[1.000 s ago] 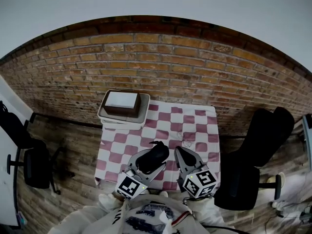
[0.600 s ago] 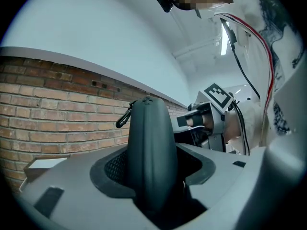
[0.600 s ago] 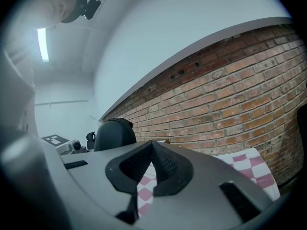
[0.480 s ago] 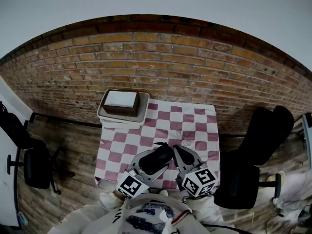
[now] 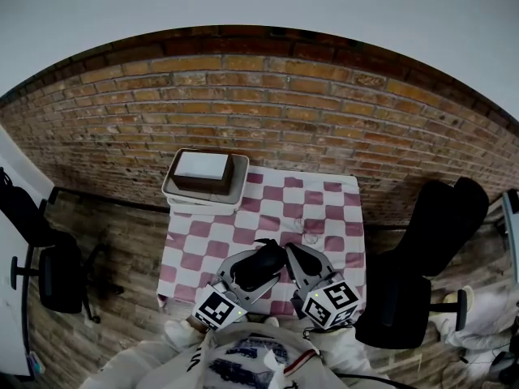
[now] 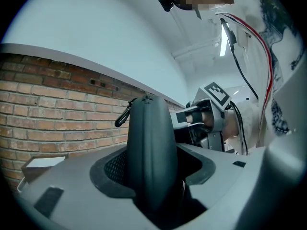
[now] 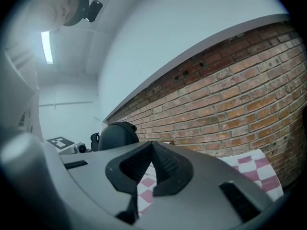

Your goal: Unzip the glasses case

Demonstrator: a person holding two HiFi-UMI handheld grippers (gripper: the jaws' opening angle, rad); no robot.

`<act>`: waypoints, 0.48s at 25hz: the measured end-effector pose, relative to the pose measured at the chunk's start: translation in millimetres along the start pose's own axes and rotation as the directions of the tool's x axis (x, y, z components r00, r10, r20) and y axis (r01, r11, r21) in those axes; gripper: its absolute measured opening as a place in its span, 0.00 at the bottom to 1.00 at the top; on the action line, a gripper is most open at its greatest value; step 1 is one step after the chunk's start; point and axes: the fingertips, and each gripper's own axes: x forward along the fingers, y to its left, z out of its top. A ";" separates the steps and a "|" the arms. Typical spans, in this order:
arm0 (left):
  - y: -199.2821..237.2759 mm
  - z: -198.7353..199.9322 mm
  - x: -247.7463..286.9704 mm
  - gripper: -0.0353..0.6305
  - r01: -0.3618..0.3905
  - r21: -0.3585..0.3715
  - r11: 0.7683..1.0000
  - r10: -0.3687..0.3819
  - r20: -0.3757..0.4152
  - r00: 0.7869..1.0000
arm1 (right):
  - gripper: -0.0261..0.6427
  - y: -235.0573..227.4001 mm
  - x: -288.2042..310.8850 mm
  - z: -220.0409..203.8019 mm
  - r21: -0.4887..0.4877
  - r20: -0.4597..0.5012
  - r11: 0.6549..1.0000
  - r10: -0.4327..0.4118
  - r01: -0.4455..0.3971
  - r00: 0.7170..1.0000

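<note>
You have open pink-and-white checked tablecloth [image 5: 316, 209] ahead; a white tray holding a brown box [image 5: 203, 202] blocks its far-left corner, against the red brick wall [image 5: 324, 112].

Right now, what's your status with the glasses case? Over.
Left gripper shut on glasses case. Right gripper shut, empty, alongside. Nothing in the way.

Soft, even indoor light; a ceiling tube light [image 7: 47, 47] glares at upper left. Fisheye bows the brick wall [image 5: 268, 96]; gripper-view corners go black.
</note>
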 end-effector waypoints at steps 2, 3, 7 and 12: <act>-0.3 -1.5 -0.1 0.44 0.002 0.000 1.000 -0.002 -0.004 1.000 | 0.06 3.0 0.5 0.0 -0.008 0.001 1.000 0.018 -0.018 1.000; -0.5 -2.3 -0.2 0.44 0.003 -0.002 1.000 -0.003 -0.005 1.000 | 0.06 4.3 0.6 0.0 -0.007 0.002 1.000 0.024 -0.024 1.000; 0.2 -5.1 -1.3 0.44 0.002 -0.007 1.000 -0.003 -0.013 1.000 | 0.06 9.8 2.5 0.1 -0.018 -0.003 0.999 0.041 -0.041 0.999; 2.6 -7.8 0.1 0.44 0.004 -0.003 1.000 -0.004 -0.026 1.000 | 0.06 18.6 5.4 2.6 -0.045 0.001 0.996 0.079 -0.079 0.997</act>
